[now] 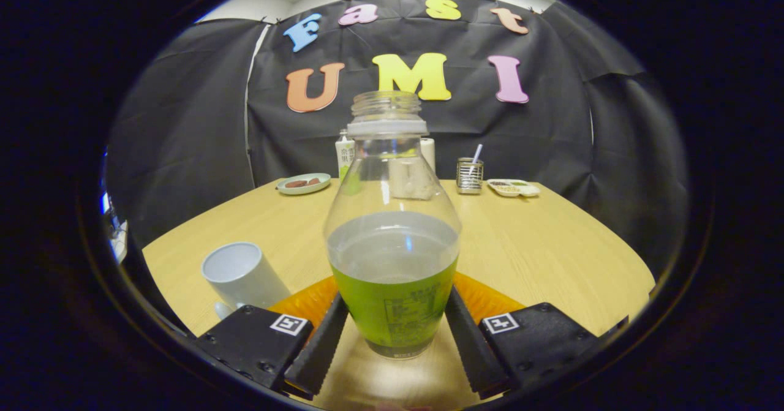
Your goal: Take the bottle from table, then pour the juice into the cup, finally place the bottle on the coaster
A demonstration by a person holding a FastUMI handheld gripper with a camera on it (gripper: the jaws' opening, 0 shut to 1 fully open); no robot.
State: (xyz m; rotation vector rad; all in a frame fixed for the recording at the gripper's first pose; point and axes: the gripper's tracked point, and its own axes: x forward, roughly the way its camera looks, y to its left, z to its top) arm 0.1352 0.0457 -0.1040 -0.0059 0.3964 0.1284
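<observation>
In the gripper view, we see the gripper (392, 337) low in the frame, its two fingers (321, 343) standing either side of the juice bottle (392, 233). Each finger lies against the bottle's lower flank, so we judge it held, the fingers closed to the bottle's width, though we cannot tell how firmly they press. The bottle stands upright at frame centre, uncapped. Its base seems to sit at the near edge of the orange coaster (484, 297), which spreads behind it on both sides; whether it rests there or hangs just above, we cannot tell.

We take the last step to be in hand: setting the bottle on the coaster. The white cup (242, 276) stands at lower left, just beside the left finger, its inside hidden from us. The next move calls for keeping the bottle level, settling its base well onto the coaster, then opening the fingers evenly so it does not tip.

The bottle is clear plastic, bulbous, narrowing to a threaded neck, with a green label wrapped round the liquid-filled lower half. The cup is smooth and tapered. The coaster looks ribbed and glossy. The wooden table (551, 245) shows pale, fine grain.
</observation>
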